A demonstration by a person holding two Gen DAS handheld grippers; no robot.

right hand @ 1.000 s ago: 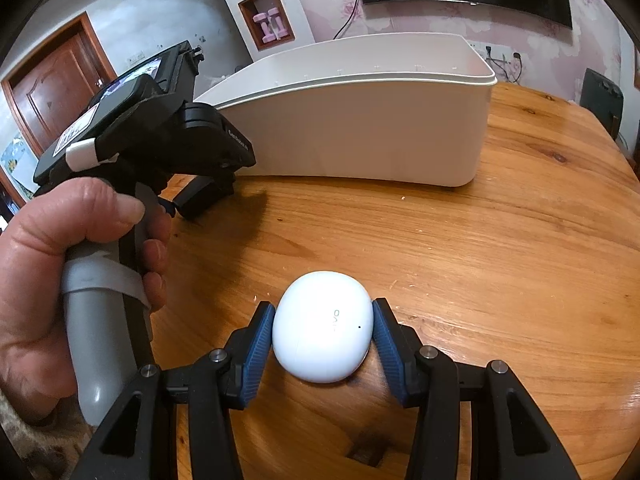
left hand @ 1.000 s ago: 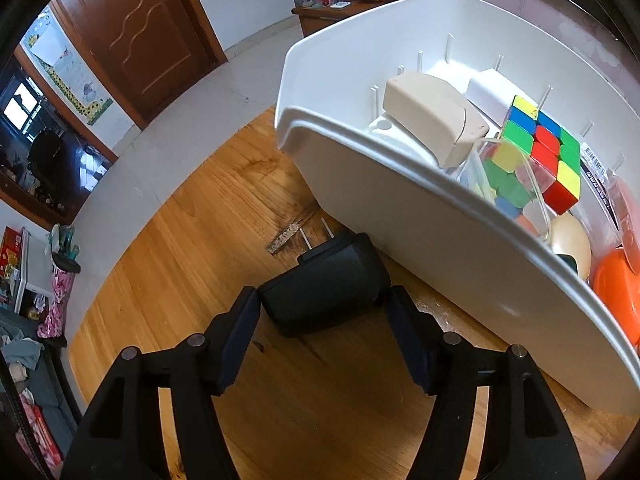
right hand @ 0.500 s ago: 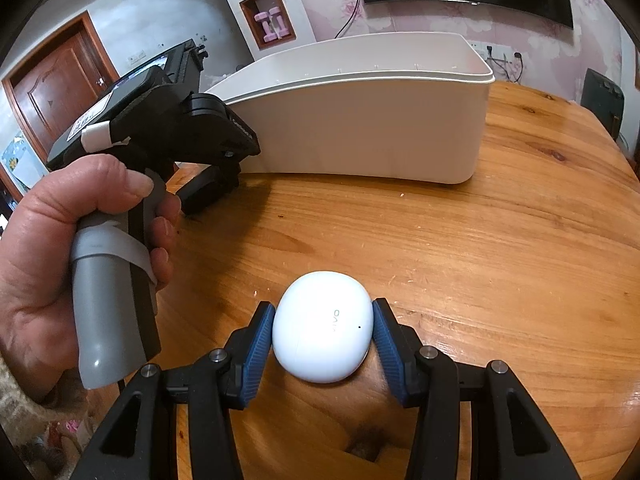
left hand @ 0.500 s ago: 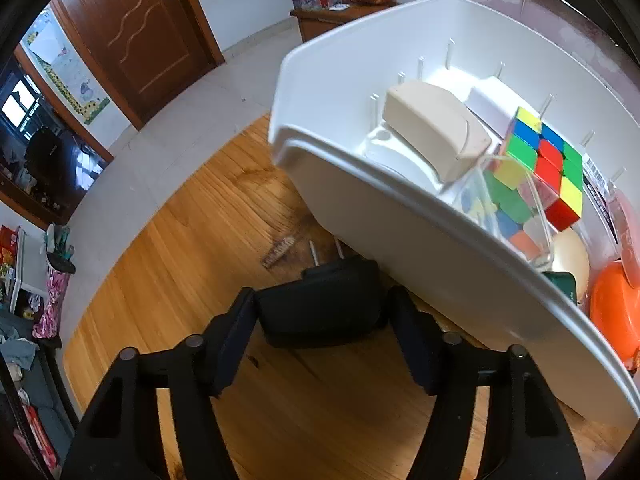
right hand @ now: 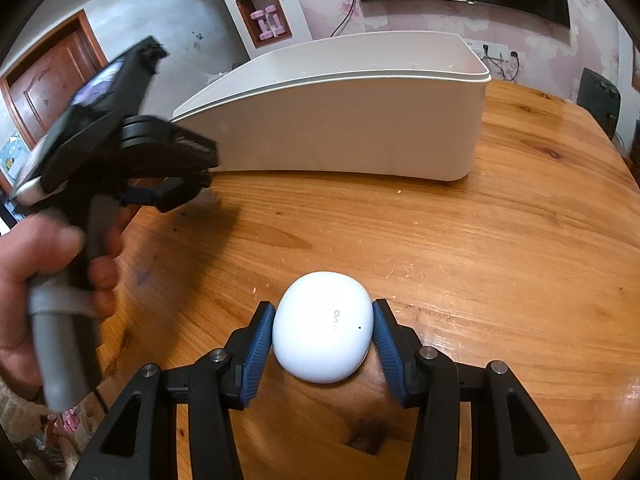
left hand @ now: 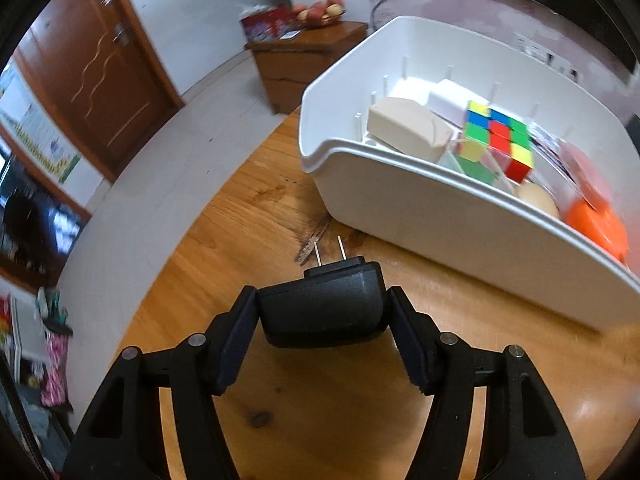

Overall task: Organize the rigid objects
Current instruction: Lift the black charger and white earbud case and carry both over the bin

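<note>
gripping a black plastic plug-in power adapter (left hand: 322, 314) across its body, the left tongs (left hand: 322, 320) hold it above the round wooden worktop (left hand: 248, 216), its two metal prongs pointing toward the low corner of the white plastic storage bin (left hand: 440, 216), which it sits just short of. that bin already holds a beige block (left hand: 404, 128), a multicoloured puzzle cube (left hand: 498, 140) and an orange object (left hand: 596, 224); the risk, as i judge it, is the prongs or adapter catching the rim on the way in, or landing hard on the cube. the bin's right end is blurred and cut off, so what else lies there is hard to tell. from the right wrist, the right tongs (right hand: 323, 338) are closed on a glossy white rounded pebble-shaped case (right hand: 322, 326), which appears to rest on the worktop well in front of the bin's outer wall; its smooth curved sides could let it squirt out of the blue pads (right hand: 260, 340) if squeezed unevenly. the bin's contents are hidden from here, and the left hand (right hand: 36, 280) and its tool are smeared with motion blur.
</note>
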